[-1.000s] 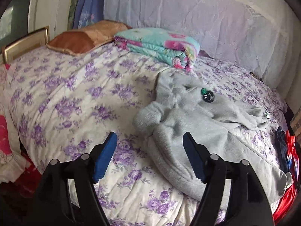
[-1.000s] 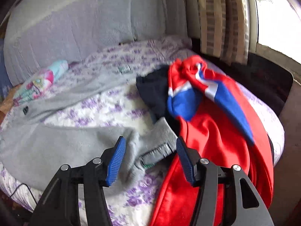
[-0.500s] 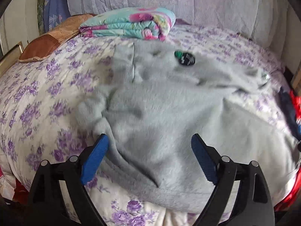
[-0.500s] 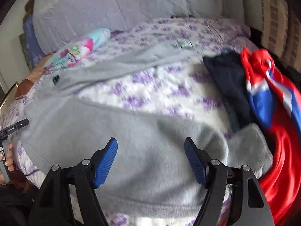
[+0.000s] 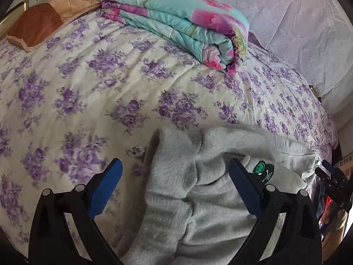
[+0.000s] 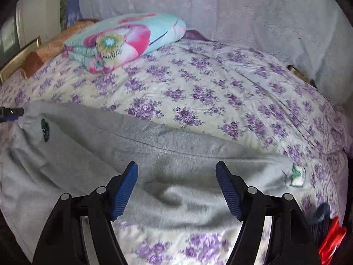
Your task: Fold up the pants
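Lying beyond the grey pants (image 6: 154, 154), a folded quilt (image 5: 176, 19) occupies the bed (image 5: 88, 77); both jaws spread.

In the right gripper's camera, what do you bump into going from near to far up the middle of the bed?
Right gripper → grey pants → purple-flowered bedspread → pale lilac headboard cover.

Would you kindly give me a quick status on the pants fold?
Both claws open, left claw and right claw over the grey pants. Pants rumpled on bed, unfolded. Folded blanket well clear.
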